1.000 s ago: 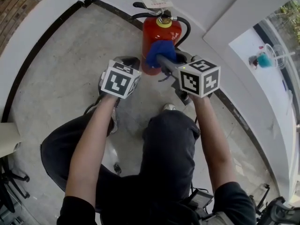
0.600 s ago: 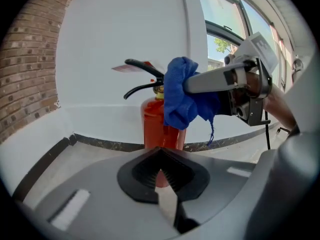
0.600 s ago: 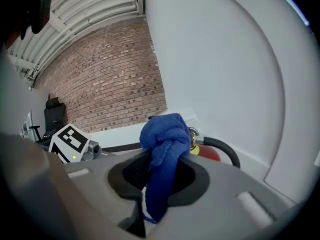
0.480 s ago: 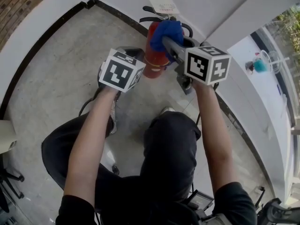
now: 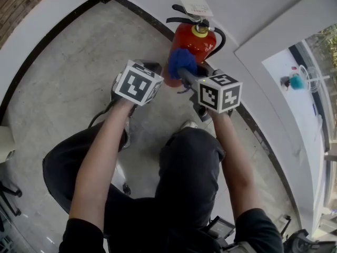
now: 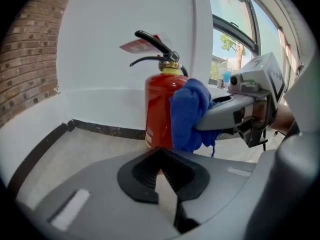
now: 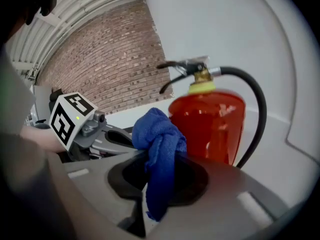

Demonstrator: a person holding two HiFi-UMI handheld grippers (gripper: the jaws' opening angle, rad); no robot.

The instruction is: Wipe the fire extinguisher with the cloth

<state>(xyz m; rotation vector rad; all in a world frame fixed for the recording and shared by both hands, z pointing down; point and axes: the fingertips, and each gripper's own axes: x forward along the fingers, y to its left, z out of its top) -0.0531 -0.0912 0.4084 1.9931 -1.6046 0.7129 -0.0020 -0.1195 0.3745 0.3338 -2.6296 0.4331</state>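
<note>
Upright at the far edge of the concrete floor [image 5: 68, 78], close to the white wall: red fire extinguisher [image 5: 197, 44]. Right gripper [image 7: 157, 184] clamped on the blue cloth [image 7: 157, 134], bunched just beside the red body, contact unclear. Left gripper [image 6: 161, 171] with jaws together, empty, near the extinguisher's base.

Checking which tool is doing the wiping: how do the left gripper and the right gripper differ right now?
The right gripper has its jaws shut on the blue cloth; the left gripper has its jaws shut on nothing. The right gripper brings the cloth up to the fire extinguisher and its red body; the left gripper sits back, short of it. Both have closed jaws and point toward the extinguisher.
</note>
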